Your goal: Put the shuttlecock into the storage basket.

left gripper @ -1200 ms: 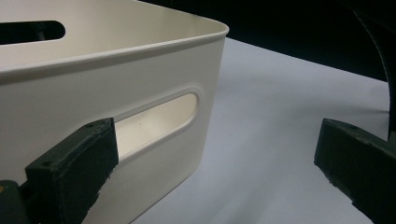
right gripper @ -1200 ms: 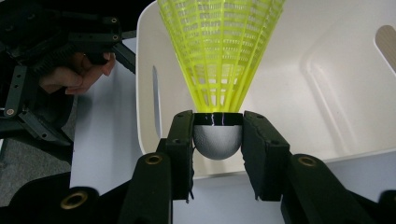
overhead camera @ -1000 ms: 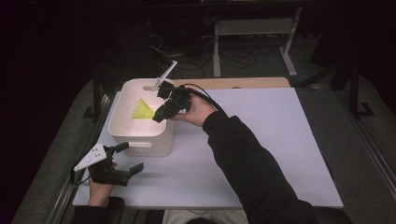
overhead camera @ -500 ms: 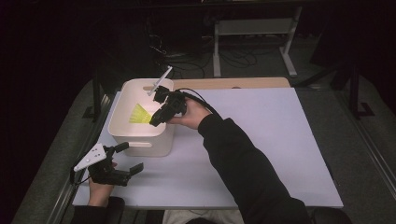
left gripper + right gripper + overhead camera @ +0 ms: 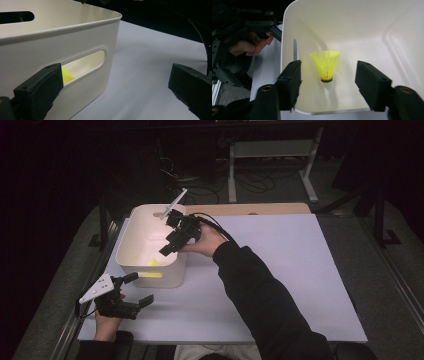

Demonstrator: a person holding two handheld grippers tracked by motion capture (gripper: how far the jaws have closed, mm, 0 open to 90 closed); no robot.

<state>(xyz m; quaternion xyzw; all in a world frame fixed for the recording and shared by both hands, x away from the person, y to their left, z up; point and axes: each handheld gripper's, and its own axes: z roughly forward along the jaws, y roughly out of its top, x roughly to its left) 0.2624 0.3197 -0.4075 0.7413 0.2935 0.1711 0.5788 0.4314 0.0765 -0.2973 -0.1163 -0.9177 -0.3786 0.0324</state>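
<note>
A white bin [image 5: 131,237] stands at the table's left. A yellow shuttlecock [image 5: 325,63] rests on its floor, cork end down near the front wall, and its yellow shows in the high view [image 5: 153,263] and through the handle slot [image 5: 67,75]. My right gripper [image 5: 167,247] hangs over the bin pointing down into it; its jaws have just been opening. In the right gripper view, the right gripper [image 5: 329,73] straddles the shuttlecock without touching it. My left gripper [image 5: 140,289] rests open on the table beside the bin's front wall [image 5: 75,32], nothing between its jaws.
The white table top [image 5: 280,270] stretches to the right of the bin. A wooden strip [image 5: 250,209] runs along its back edge. A metal stand [image 5: 272,150] and cables lie on the dark floor behind. The left gripper [image 5: 257,27] is also seen past the bin rim.
The right gripper's jaws opened and the shuttlecock left them. It now lies lower in the bin, near the front wall. The left gripper has not moved.
</note>
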